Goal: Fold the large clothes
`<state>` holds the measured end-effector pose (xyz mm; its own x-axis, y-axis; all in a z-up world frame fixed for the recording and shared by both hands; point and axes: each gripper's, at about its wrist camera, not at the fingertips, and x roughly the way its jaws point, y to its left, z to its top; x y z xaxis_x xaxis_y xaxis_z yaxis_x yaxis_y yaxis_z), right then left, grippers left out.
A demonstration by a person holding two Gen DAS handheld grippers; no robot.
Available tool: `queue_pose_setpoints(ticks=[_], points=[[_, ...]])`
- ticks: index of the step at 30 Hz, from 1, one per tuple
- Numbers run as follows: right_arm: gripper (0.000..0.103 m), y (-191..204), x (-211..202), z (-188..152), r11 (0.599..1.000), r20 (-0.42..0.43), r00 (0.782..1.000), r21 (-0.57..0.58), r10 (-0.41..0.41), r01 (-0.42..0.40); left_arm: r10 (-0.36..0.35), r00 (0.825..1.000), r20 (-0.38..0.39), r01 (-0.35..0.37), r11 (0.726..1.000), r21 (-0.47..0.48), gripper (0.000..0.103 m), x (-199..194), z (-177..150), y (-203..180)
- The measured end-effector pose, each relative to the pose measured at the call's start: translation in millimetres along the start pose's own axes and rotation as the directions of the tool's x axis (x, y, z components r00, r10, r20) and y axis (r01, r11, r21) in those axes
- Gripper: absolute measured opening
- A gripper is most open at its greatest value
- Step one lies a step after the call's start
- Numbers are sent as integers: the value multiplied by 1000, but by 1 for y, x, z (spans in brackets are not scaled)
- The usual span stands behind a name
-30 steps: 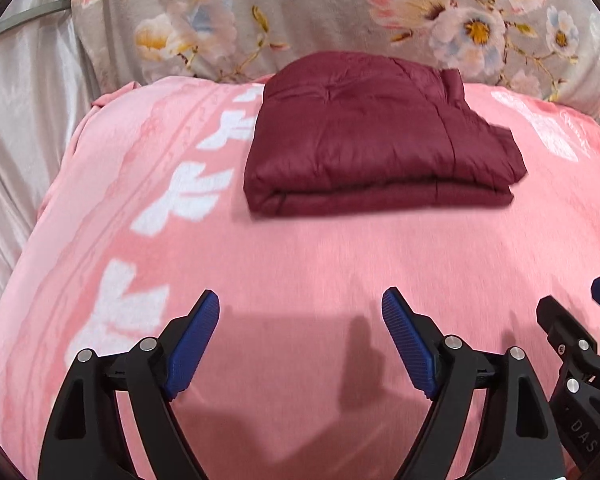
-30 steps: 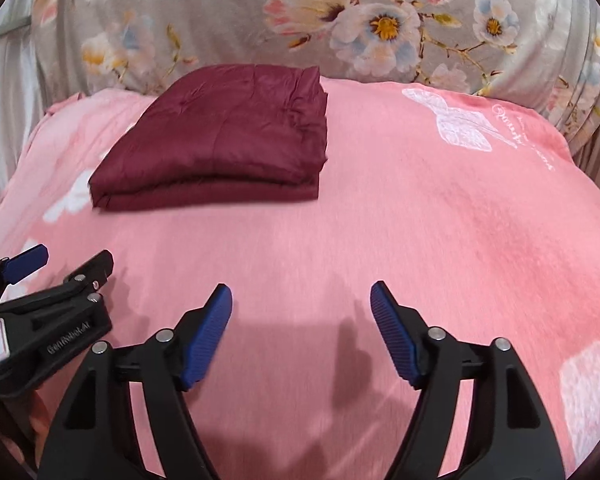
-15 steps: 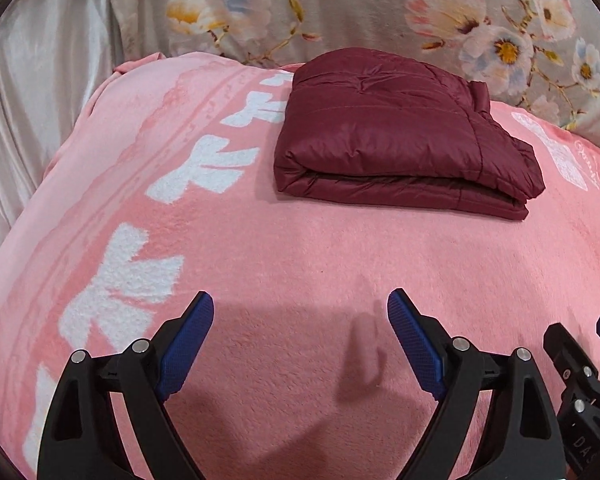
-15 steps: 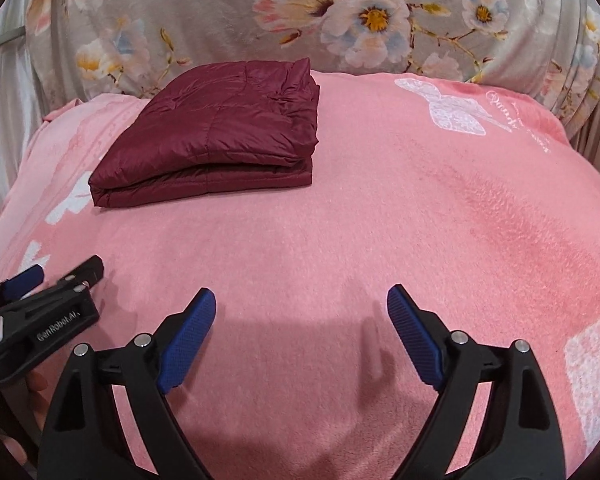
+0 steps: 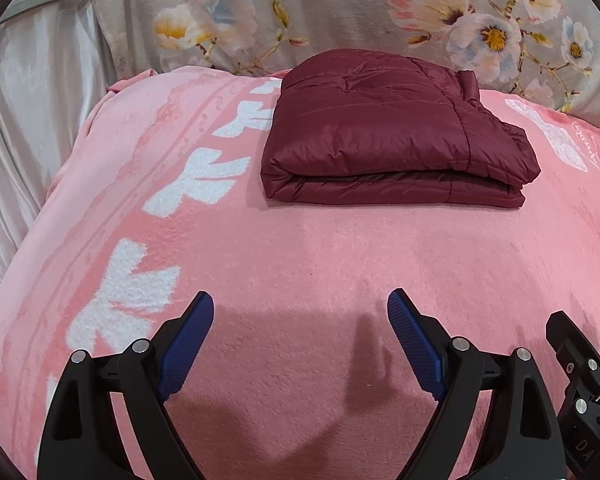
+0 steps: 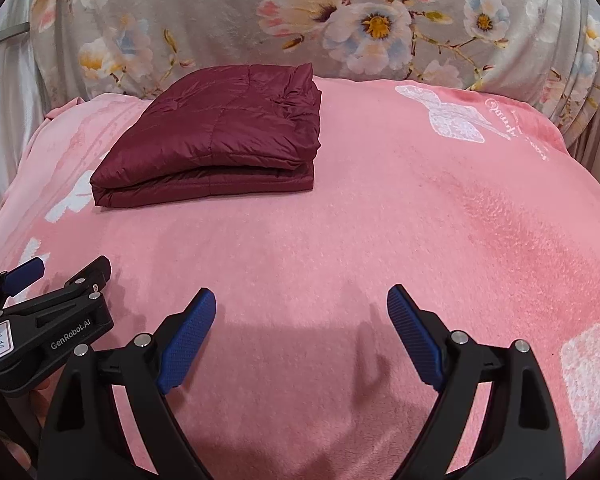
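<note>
A maroon quilted jacket (image 5: 392, 128) lies folded in a neat rectangle on the pink blanket, far from both grippers; it also shows in the right wrist view (image 6: 220, 140), at upper left. My left gripper (image 5: 300, 312) is open and empty, low over the blanket's near part. My right gripper (image 6: 302, 308) is open and empty beside it. Each gripper shows at the edge of the other's view: the right one in the left wrist view (image 5: 580, 360), the left one in the right wrist view (image 6: 48, 312).
The pink blanket (image 6: 420, 220) with white prints covers the bed. A grey floral cover (image 6: 340, 20) stands behind the jacket. A pale satin curtain (image 5: 28, 120) hangs at the left.
Both grippers have drawn back and away from the folded jacket, which now sits farther off and sharper in view. The jaws have stayed open.
</note>
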<state>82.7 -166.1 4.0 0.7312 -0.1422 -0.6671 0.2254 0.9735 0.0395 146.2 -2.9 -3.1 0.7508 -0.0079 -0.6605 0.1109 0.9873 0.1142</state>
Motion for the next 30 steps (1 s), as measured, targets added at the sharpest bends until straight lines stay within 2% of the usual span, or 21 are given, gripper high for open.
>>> queue_pose_setpoints(ticks=[30], points=[[85, 2, -2, 0, 1000, 12, 1000, -13, -7, 7, 44, 999, 21, -45, 998, 39, 86, -4, -1, -8]])
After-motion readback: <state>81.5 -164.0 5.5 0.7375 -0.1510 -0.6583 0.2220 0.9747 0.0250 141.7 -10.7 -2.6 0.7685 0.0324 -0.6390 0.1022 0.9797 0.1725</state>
